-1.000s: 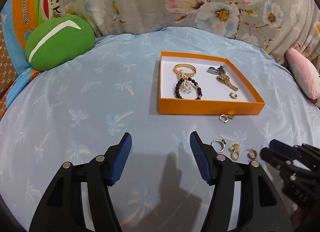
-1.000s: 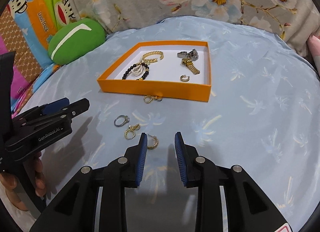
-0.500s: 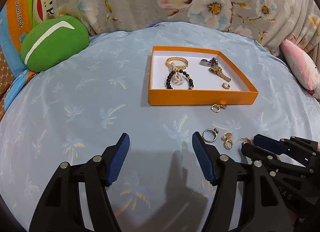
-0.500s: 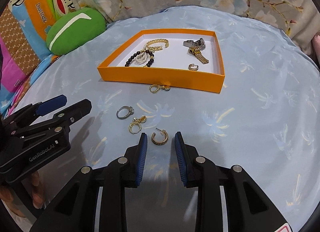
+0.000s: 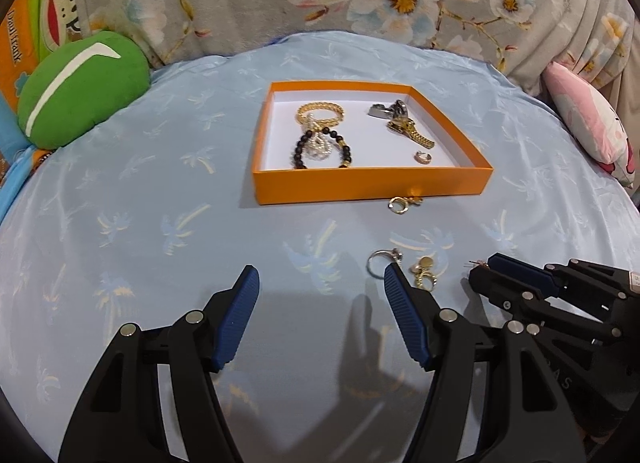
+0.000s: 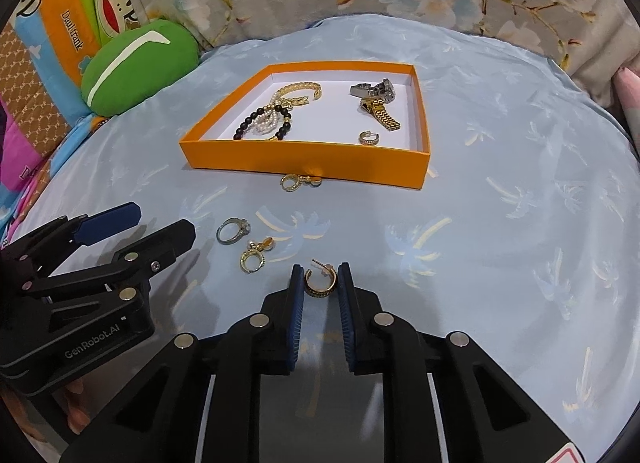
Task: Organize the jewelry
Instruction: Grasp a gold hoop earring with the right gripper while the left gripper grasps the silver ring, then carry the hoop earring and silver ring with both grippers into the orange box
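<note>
Right hand-held gripper (image 6: 320, 283) has closed on ridged gold hoop earring (image 6: 320, 283).

Two handheld grippers of matte black plastic, left gripper (image 5: 318, 309) and right gripper (image 6: 320, 283) alike, ribbed blue pads (image 6: 297, 315) lining each finger, round silver screw heads at the joints, triangular cut-outs in the arms, white "GenRobot.AI" lettering on the left body.

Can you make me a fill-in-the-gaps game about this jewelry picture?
1. The right gripper has its fingers shut on a gold hoop ____.
2. The tray holding the bracelets is colored ____.
3. The silver ring lies ____ the tray, on the blue cloth.
4. The left gripper holds ____.

Missing words: earring; orange; outside; nothing
</note>
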{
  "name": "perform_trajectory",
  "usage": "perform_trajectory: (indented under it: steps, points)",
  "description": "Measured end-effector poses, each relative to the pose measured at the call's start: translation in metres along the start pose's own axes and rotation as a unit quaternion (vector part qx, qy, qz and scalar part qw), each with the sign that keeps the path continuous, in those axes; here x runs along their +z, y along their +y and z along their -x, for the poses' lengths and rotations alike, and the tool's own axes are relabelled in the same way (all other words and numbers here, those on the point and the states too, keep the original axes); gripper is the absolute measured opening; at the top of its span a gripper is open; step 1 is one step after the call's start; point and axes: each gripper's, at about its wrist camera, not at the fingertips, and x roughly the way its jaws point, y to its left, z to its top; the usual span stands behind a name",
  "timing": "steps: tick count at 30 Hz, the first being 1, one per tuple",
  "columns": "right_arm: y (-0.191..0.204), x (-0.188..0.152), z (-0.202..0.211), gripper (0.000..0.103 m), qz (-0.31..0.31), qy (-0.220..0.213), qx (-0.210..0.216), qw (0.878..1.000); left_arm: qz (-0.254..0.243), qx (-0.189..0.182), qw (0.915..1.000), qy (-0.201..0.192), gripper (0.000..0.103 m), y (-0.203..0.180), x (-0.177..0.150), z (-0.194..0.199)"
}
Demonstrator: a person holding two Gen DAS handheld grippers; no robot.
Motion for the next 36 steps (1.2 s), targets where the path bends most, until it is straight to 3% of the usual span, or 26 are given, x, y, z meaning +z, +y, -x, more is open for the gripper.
perform_trajectory:
  steps: [5, 13, 17, 25, 36]
  points:
    - [-0.006, -0.001, 0.002, 0.016, -0.011, -0.004, 0.003, 1.000, -0.001, -0.015, 0.9995, 0.026, 0.063, -0.013, 0.006, -0.015]
    - [-0.009, -0.001, 0.001, 0.016, -0.018, -0.002, 0.012, 1.000, -0.003, 0.000, 0.9990, 0.044, 0.061, -0.020, 0.011, -0.028]
    - [-0.011, -0.001, 0.001, 0.016, -0.021, -0.001, 0.015, 1.000, -0.014, 0.012, 0.9990, 0.041, 0.053, -0.023, 0.011, -0.029]
    - [-0.011, -0.001, 0.000, 0.016, -0.024, -0.002, 0.016, 1.000, -0.016, 0.000, 0.9993, 0.034, 0.020, -0.022, 0.011, -0.027]
    - [-0.012, -0.001, 0.002, 0.016, -0.028, -0.007, 0.019, 0.999, 0.003, -0.023, 0.9995, 0.021, 0.019, -0.016, 0.009, -0.018]
